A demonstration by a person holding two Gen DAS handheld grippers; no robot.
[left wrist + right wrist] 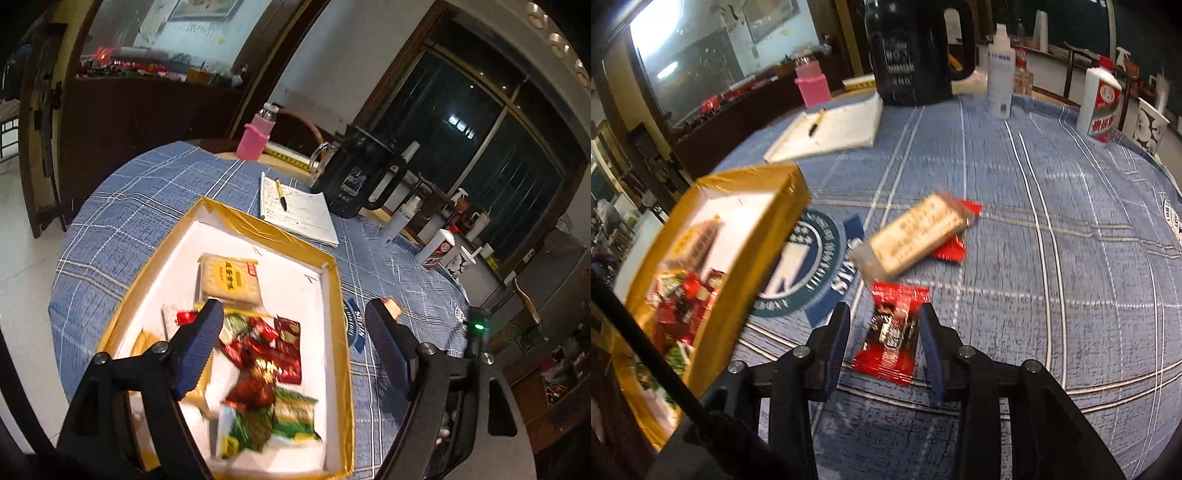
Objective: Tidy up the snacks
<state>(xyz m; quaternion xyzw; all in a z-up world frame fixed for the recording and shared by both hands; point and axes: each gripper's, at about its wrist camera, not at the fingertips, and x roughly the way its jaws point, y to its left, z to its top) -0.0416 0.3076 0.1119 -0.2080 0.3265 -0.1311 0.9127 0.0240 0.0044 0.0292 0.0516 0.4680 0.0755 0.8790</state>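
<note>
A round table under a blue checked cloth [1015, 192] fills the dim room. Most snacks already lie in the gold-rimmed box [334, 280]: a cracker pack [229, 278] and red and green packets. Three remain on the cloth beside the box's right side: a red packet [892, 332], a tan bar [916, 236] and a second red packet [955, 249] under it. The right gripper [884, 345] straddles the nearest packet, jaws apart, not yet pinching. The left gripper [293, 349] hangs released over the box. A notebook [295, 210], black jug [354, 173] and bottles stand toward the far edge, clear of the work.
</note>
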